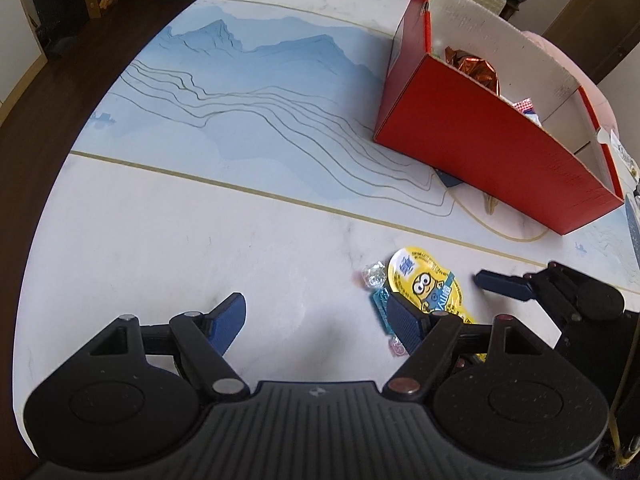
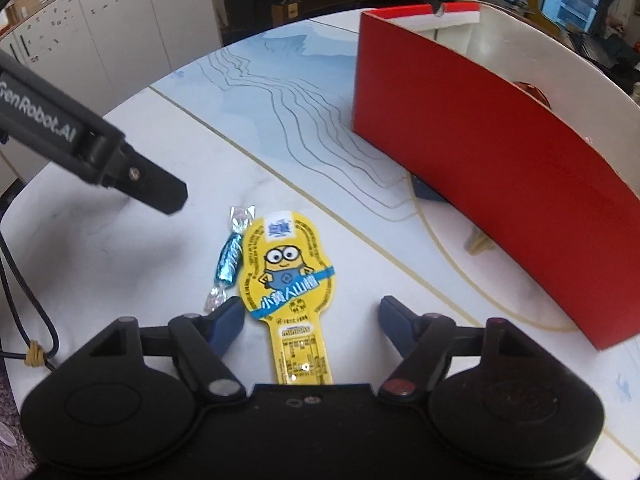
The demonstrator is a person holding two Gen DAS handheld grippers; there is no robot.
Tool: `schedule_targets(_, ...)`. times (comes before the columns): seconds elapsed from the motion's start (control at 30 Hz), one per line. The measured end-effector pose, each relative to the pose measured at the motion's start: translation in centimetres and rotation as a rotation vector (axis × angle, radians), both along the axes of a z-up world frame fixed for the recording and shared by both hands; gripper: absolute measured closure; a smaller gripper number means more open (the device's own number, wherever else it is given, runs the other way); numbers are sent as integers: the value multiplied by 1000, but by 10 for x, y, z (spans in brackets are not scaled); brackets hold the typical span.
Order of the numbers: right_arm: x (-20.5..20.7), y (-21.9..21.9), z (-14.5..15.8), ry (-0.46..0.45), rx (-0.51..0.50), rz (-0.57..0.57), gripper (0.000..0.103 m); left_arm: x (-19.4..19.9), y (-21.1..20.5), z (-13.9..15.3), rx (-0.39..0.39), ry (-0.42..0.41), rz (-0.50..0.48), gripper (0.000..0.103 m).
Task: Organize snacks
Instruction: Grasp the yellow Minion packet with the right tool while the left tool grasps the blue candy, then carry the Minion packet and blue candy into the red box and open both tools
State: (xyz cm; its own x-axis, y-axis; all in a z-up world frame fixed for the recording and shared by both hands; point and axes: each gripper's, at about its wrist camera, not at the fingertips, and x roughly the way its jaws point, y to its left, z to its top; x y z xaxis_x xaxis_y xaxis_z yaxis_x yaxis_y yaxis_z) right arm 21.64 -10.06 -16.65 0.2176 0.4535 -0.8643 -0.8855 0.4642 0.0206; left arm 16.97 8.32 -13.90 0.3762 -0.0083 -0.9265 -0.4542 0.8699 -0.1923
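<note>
The yellow snack packet (image 2: 289, 276) lies flat on the worktop (image 2: 120, 280). It carries a Minion cartoon figure, the word "minions" on its narrow stem, and a blue band with Chinese characters. Just beside its left edge lies a blue wrapped candy (image 2: 229, 261) with clear twisted ends. The housing of the left tool, seen in the right wrist view, bears the writing "GenRobot.AI".

The right tool (image 2: 311, 322) is wide open and grips nothing. Its two blue fingers stand on either side of the packet's stem, and I cannot tell if they touch the worktop. The left tool (image 1: 316, 320) is also wide open and holds nothing; its right finger (image 1: 404, 326) covers part of the packet (image 1: 424, 284) and the blue candy (image 1: 378, 298) in that view.

The red cardboard box (image 2: 480, 152) stands further back on the worktop. Only the left wrist view looks into it: a copper foil wrapper (image 1: 476, 66) and some other packets lie inside. That view also shows a small pink wrapped candy (image 1: 396, 347) near the left tool's right finger.
</note>
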Motion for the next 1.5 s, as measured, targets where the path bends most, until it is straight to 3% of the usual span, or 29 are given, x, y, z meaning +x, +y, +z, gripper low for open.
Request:
schedule_targets(0.1,1,3,0,0,6,28,35,5,-2,-3,-13,13,-11,26)
schedule_targets(0.23,2,1,3,0,18,52,56,13,-8,-6,-19,29,-24,26)
schedule_targets(0.5,11,-13,5,-4,19,16,59,34,-20,-21,-73,81,-39,27)
schedule_targets(0.63,20,-32,8,16,37,-42,59,42,-28,-27,-72,102,-42,42)
schedule_targets(0.8,25,-49,11,27,53,-97,59,48,-40,-31,-43,114,-59,50)
schedule_targets(1.07,24,-63,18,24,77,-145,59,48,-50,-32,-15,111,-86,89)
schedule_targets(1.33,21,-70,28,16,113,-215,60,43,-43,-28,-44,77,-77,91)
schedule_targets(1.43,19,-71,31,19,113,-232,80,41,-41,-22,-55,62,-75,91)
schedule_targets(1.5,18,-72,33,19,107,-242,80,41,-40,-18,-58,52,-79,91)
